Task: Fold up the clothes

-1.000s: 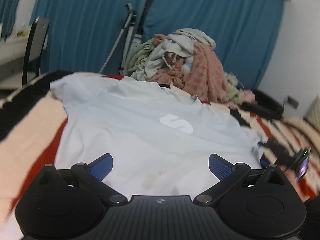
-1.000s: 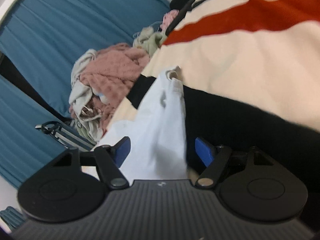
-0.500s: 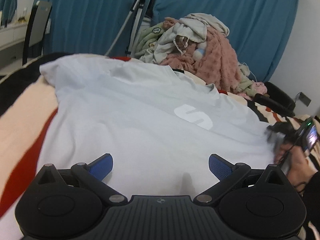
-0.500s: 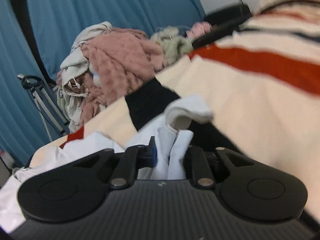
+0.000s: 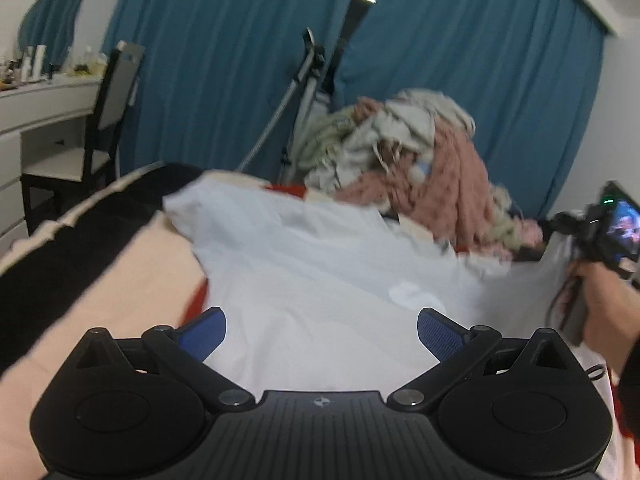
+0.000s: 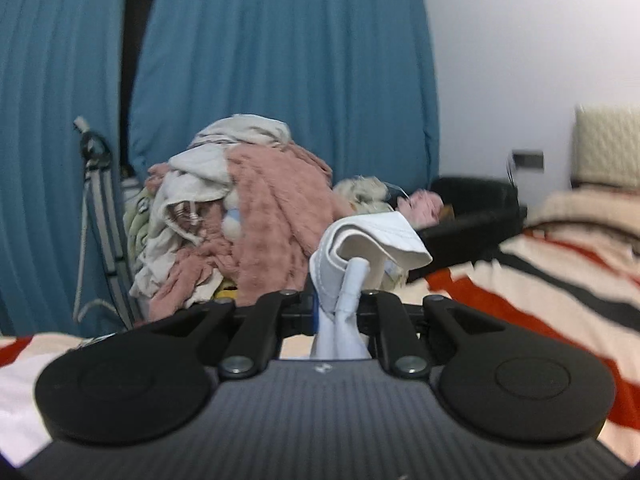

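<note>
A pale blue T-shirt (image 5: 320, 272) with a white logo lies spread on the striped bed cover (image 5: 132, 272). My left gripper (image 5: 320, 330) is open above the shirt's near part and holds nothing. My right gripper (image 6: 340, 304) is shut on the shirt's sleeve (image 6: 372, 240) and holds it lifted off the bed. In the left wrist view the right gripper (image 5: 592, 236) shows at the far right with the shirt's edge raised.
A heap of mixed clothes (image 6: 240, 208) with a pink blanket is piled at the bed's far end, against blue curtains (image 6: 280, 60). A chair (image 5: 104, 120) and a white desk (image 5: 36, 108) stand at the left. A pillow (image 6: 608, 148) lies at the right.
My right gripper has closed on the shirt's sleeve and lifted it up off the bed. My left gripper stayed open and tilted upward over the shirt.
</note>
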### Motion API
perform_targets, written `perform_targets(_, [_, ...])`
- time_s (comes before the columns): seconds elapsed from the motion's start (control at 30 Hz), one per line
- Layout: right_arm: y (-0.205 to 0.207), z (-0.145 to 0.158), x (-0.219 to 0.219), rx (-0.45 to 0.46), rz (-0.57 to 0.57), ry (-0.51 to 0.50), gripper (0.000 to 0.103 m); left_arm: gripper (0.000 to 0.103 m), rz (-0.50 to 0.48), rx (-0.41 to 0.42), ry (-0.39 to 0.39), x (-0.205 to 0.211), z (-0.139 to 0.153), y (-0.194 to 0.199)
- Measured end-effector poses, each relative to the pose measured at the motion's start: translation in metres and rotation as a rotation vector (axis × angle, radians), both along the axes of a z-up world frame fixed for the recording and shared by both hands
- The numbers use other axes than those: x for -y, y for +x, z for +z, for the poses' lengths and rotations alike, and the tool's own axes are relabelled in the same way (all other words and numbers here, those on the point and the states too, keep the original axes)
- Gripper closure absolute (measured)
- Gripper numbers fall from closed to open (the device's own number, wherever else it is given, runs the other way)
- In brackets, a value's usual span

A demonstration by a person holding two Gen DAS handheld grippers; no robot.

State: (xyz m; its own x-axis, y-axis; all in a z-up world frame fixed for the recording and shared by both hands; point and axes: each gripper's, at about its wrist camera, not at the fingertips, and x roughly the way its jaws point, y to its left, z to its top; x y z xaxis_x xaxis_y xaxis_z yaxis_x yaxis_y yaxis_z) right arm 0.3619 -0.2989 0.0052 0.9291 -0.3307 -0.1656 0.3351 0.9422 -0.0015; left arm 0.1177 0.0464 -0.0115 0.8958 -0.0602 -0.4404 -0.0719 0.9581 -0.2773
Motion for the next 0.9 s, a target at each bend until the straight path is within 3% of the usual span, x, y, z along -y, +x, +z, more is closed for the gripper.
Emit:
perform_targets(0.1, [0.02, -0.001, -0.055, -0.041, 0.051, -0.101, 0.091, 0.0, 0.049, 0.033, -0.006, -0.02, 0.005, -0.003])
perform_targets(0.23, [0.048, -0.025, -0.122, -0.098, 0.141, -0.175, 0.091, 0.0, 0.159, 0.036, -0.033, -0.053, -0.004, -0.002])
perform_targets(0.37, [0.069, -0.054, -0.176, -0.145, 0.193, -0.141, 0.09, 0.0, 0.203, -0.026, -0.084, -0.076, -0.019, 0.009])
perform_targets(0.43, [0.077, -0.068, -0.191, -0.178, 0.197, -0.136, 0.089, 0.0, 0.214, -0.032, -0.071, -0.079, -0.026, 0.013])
perform_targets(0.5, [0.081, -0.077, -0.197, -0.208, 0.213, -0.104, 0.08, 0.0, 0.203, -0.061, -0.057, -0.078, -0.032, 0.021])
perform_targets(0.57, [0.083, -0.08, -0.195, -0.22, 0.249, -0.049, 0.029, 0.0, 0.2, -0.069, -0.052, -0.08, -0.036, 0.026])
perform_targets(0.63, [0.075, -0.076, -0.193, -0.181, 0.268, -0.027, 0.013, 0.0, 0.204, -0.085, -0.041, -0.08, -0.04, 0.033])
perform_targets(0.73, [0.057, -0.064, -0.186, -0.134, 0.282, 0.0, 0.013, 0.0, 0.23, -0.107, -0.028, -0.077, -0.045, 0.041])
perform_targets(0.9, [0.012, -0.04, -0.168, -0.105, 0.314, 0.048, 0.013, 0.0, 0.235, -0.077, 0.04, -0.07, -0.039, 0.04])
